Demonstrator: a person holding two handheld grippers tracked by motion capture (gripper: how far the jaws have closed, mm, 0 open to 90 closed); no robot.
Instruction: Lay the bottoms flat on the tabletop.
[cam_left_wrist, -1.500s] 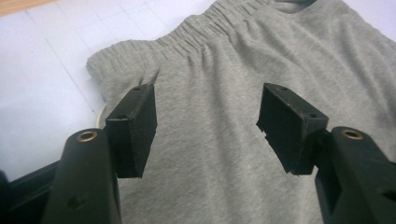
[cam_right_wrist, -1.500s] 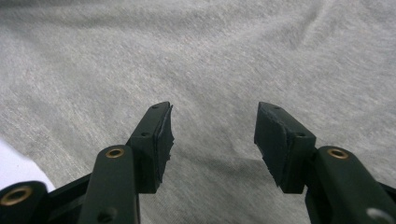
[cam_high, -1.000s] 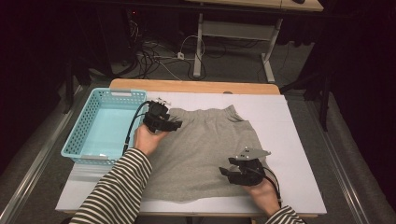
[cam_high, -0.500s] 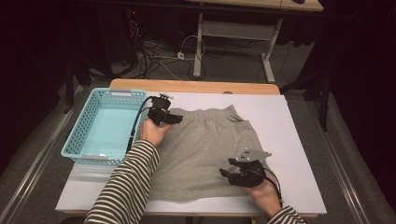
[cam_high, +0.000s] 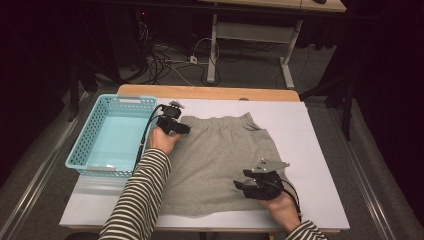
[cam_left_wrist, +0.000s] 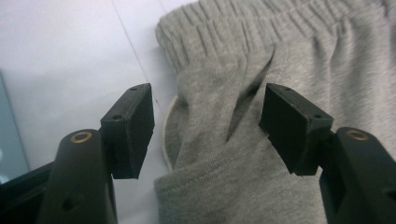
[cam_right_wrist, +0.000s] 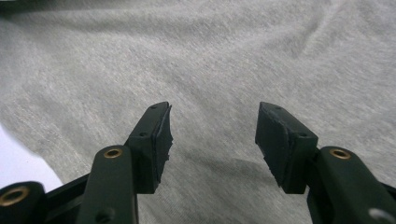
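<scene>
- Grey shorts (cam_high: 220, 155) spread flat on the white table (cam_high: 320, 150), waistband toward the far edge, just right of the light blue basket (cam_high: 107, 135).
- Left gripper (cam_high: 181, 129) parked at the waistband's left corner, jaws wide open and gripping nothing.
- Up close in the left gripper view, one jaw over bare table, the other over grey fabric, with a pocket slit (cam_left_wrist: 250, 95) between them.
- Right gripper (cam_high: 245, 186) down near the bottom hem, also spread open, empty, hovering over plain grey cloth.
- Can't tell if either gripper actually touches the fabric.
</scene>
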